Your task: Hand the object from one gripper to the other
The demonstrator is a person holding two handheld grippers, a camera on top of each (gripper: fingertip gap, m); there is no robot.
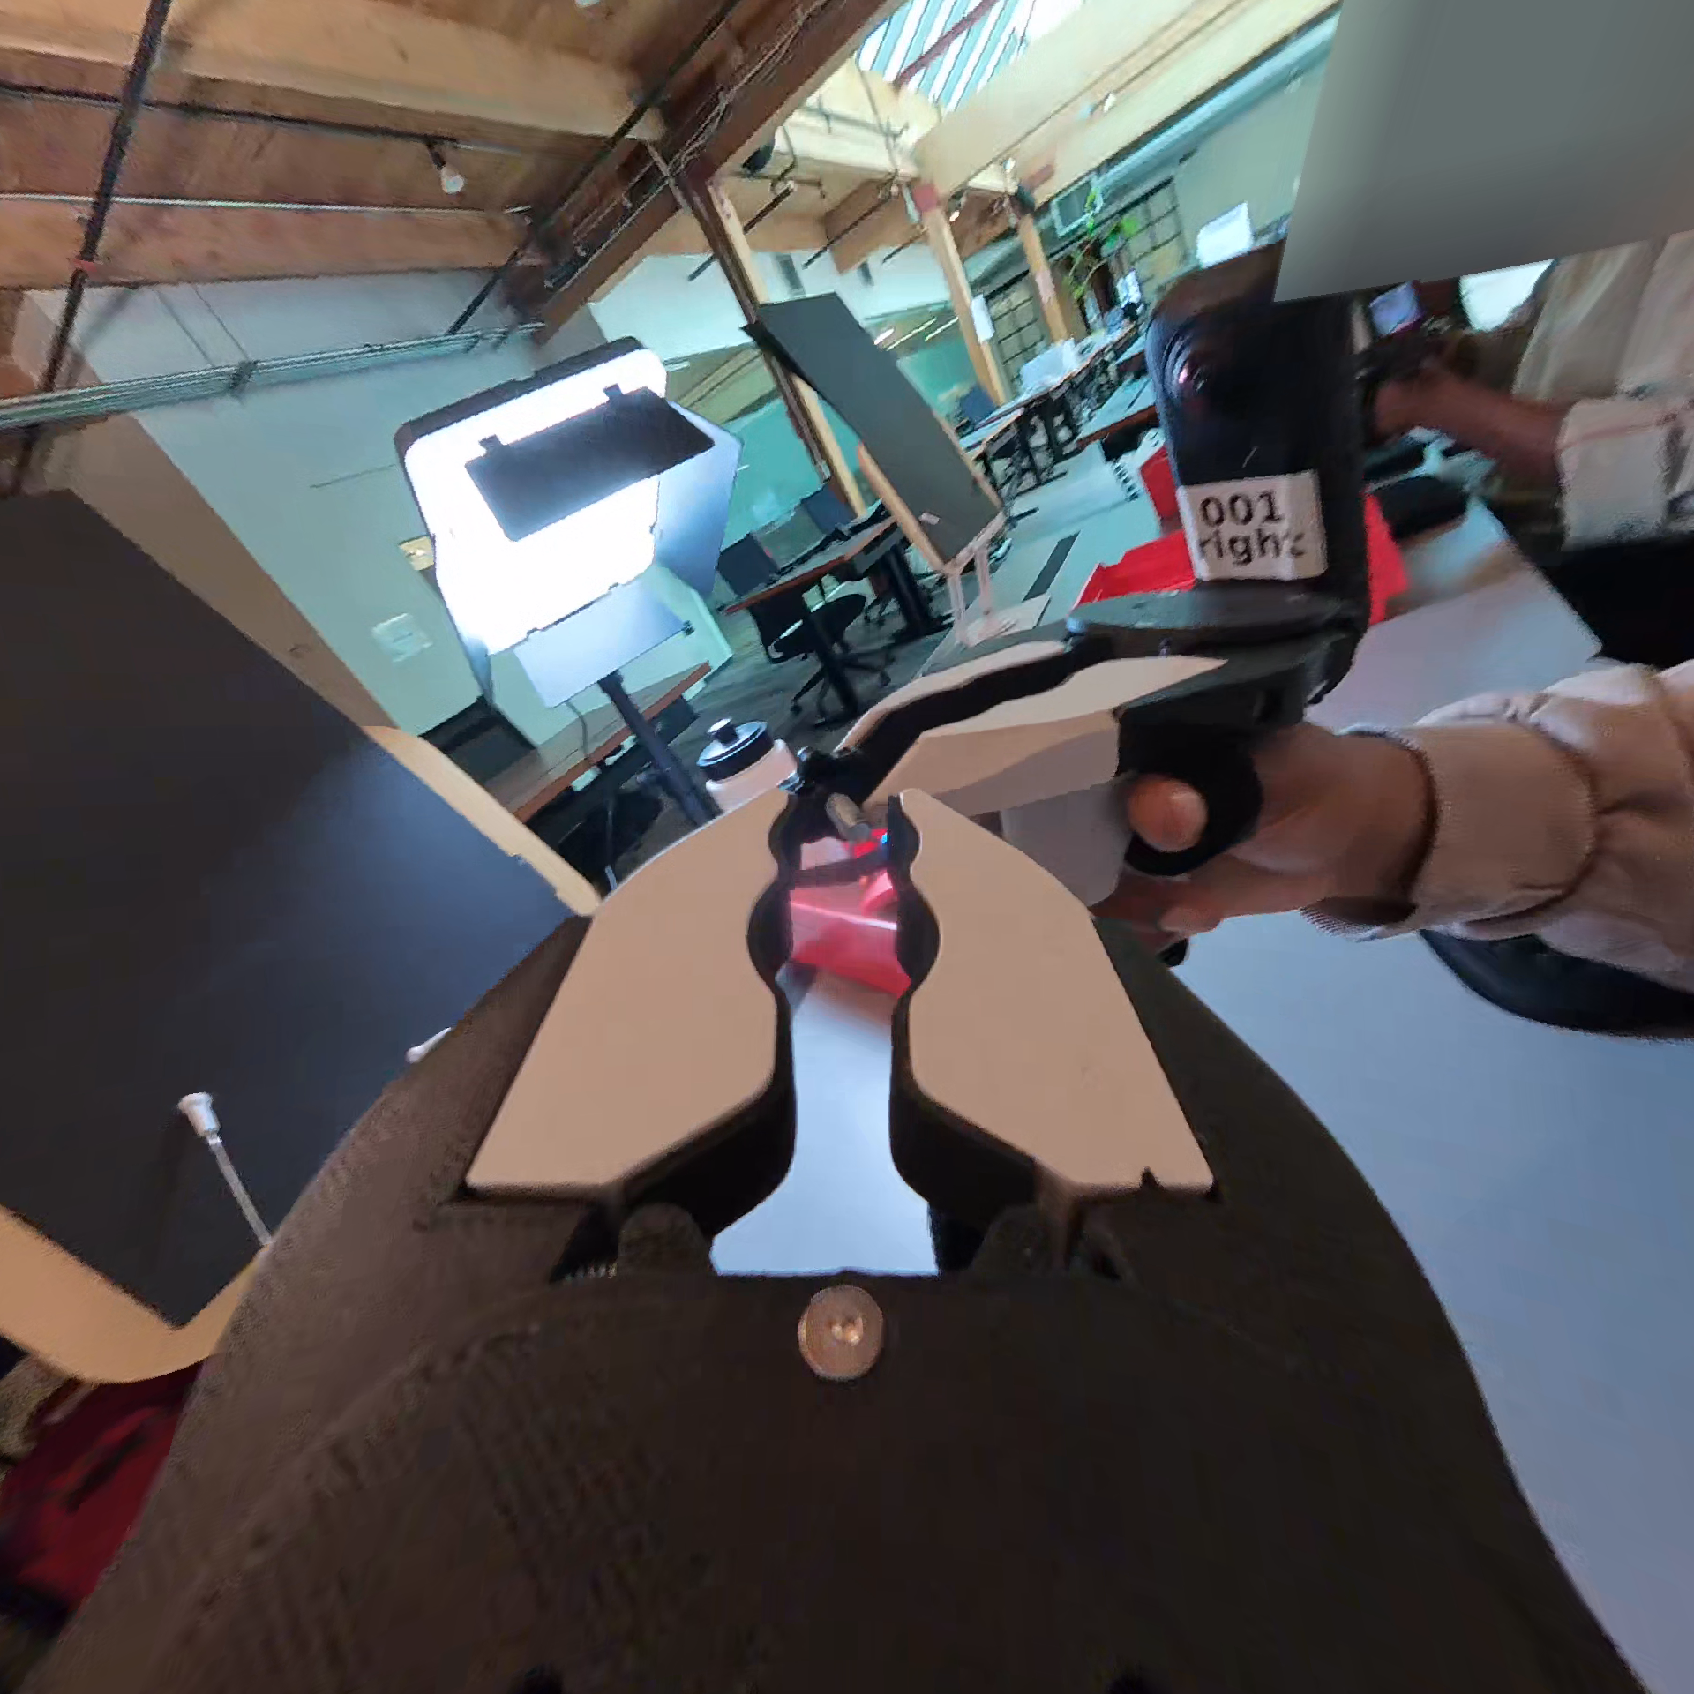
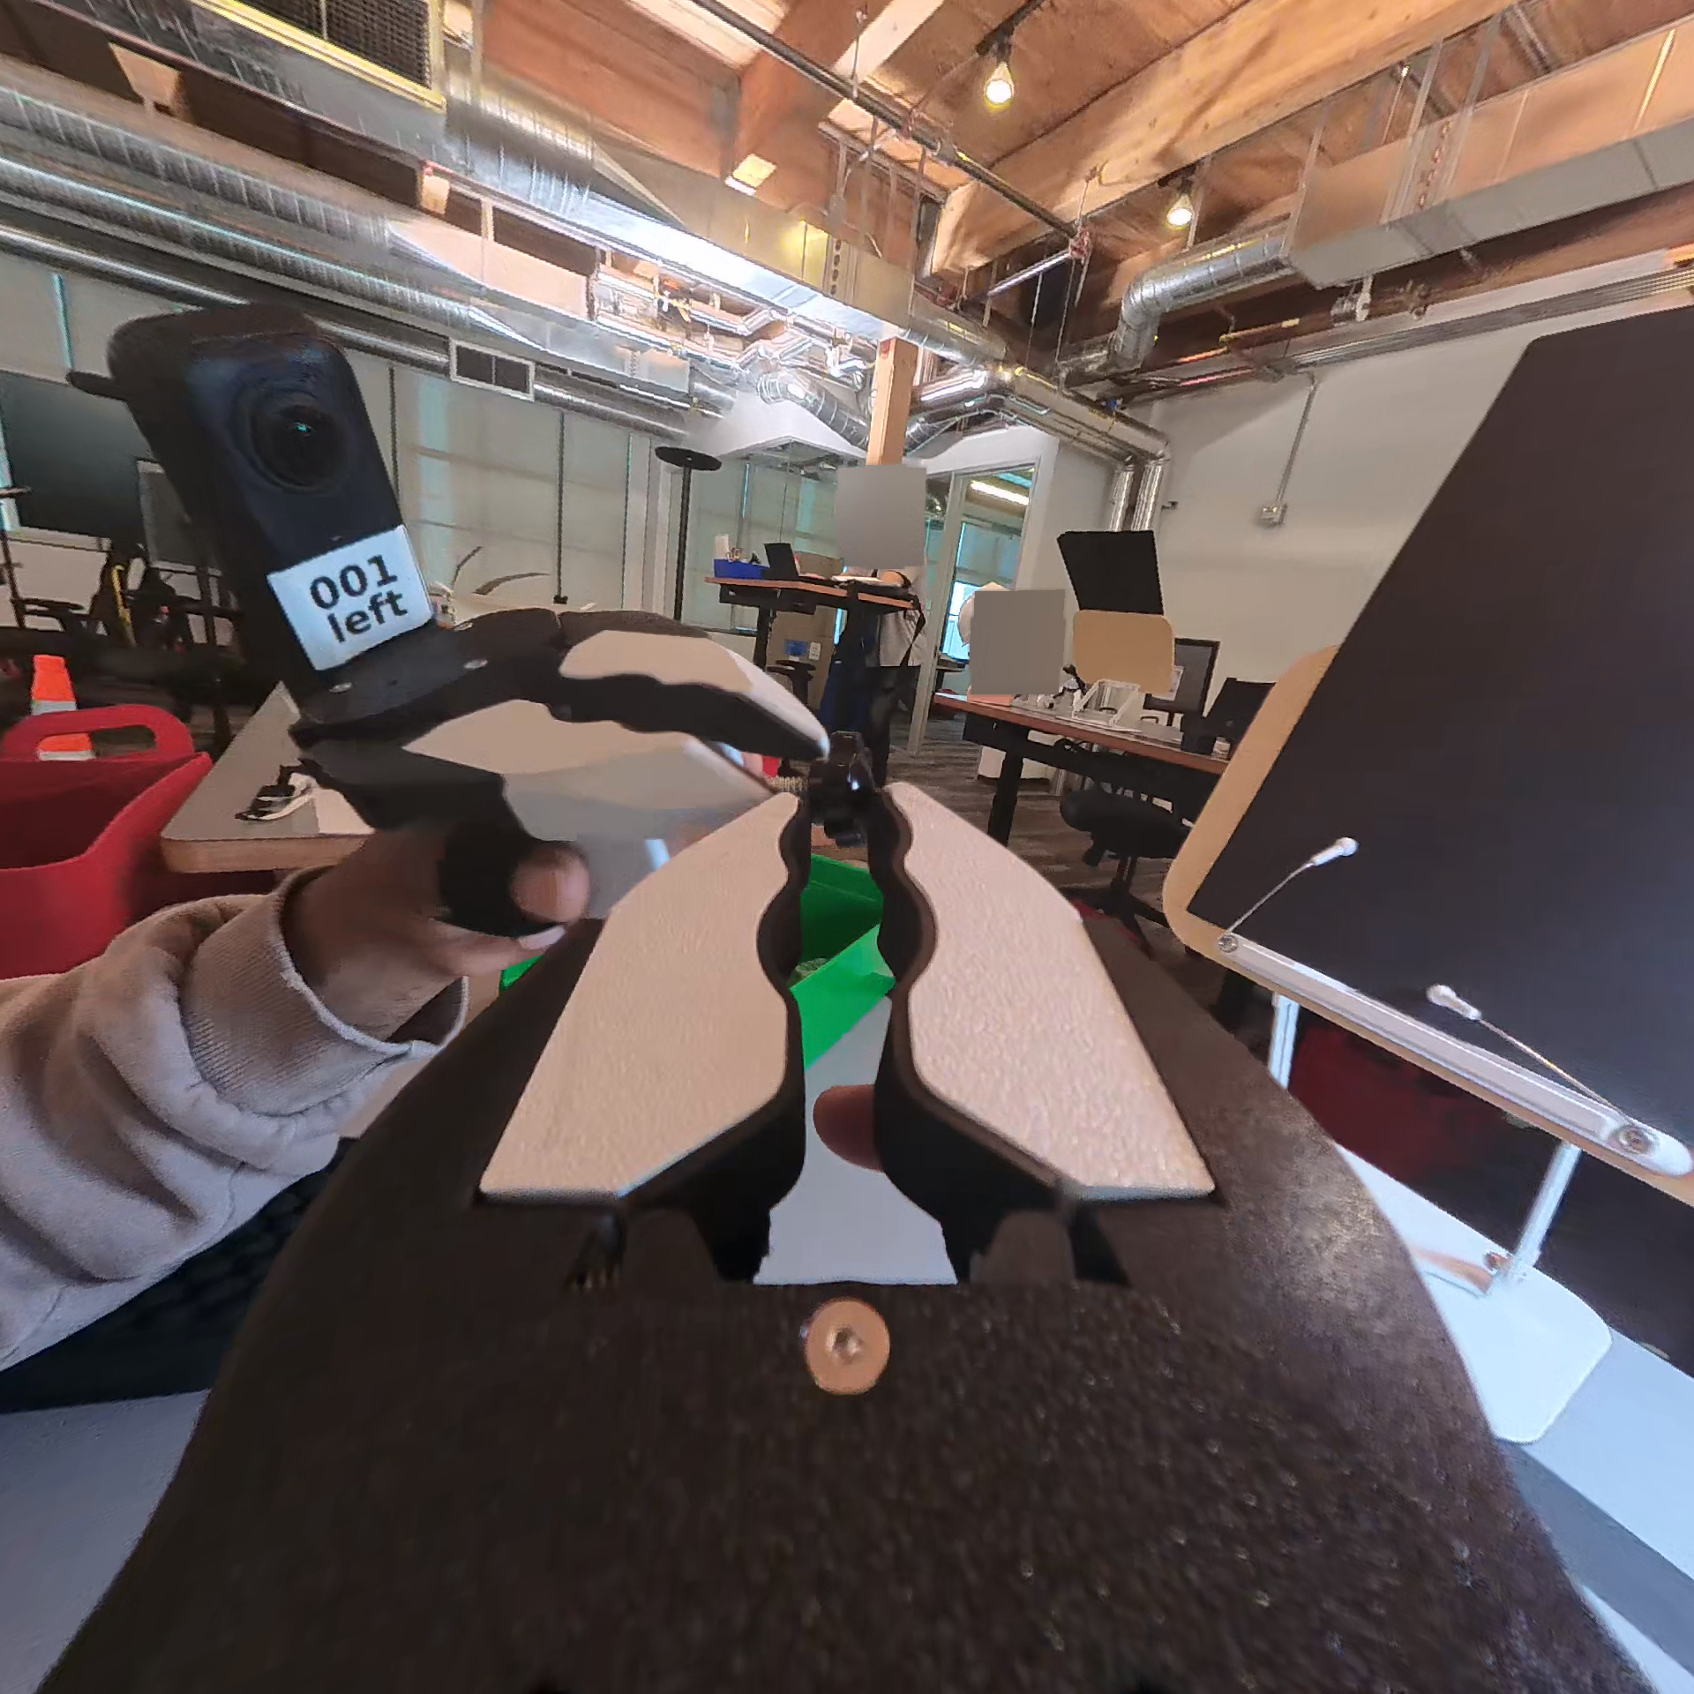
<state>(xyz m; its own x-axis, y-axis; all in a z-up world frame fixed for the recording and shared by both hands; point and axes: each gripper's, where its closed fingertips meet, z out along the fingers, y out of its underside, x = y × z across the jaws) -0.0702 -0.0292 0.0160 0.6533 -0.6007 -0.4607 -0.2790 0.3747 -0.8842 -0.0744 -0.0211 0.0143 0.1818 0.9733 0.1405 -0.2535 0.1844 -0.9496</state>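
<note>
Left gripper (image 1: 843, 816): jaws nearly closed around small dark metal object (image 1: 839, 811), contact at tips not clear. Risk: if left only brushes it, release by other side drops it.

Object held mid-air above table (image 1: 1375, 1192), red bin (image 1: 848, 944) beneath. Small, glossy: likely slips or twists.

Right gripper (image 2: 848, 797): tips pinched on same object (image 2: 843, 779), meeting left at an angle. Risk: both pulling pops it loose; tips colliding knocks it out.
</note>
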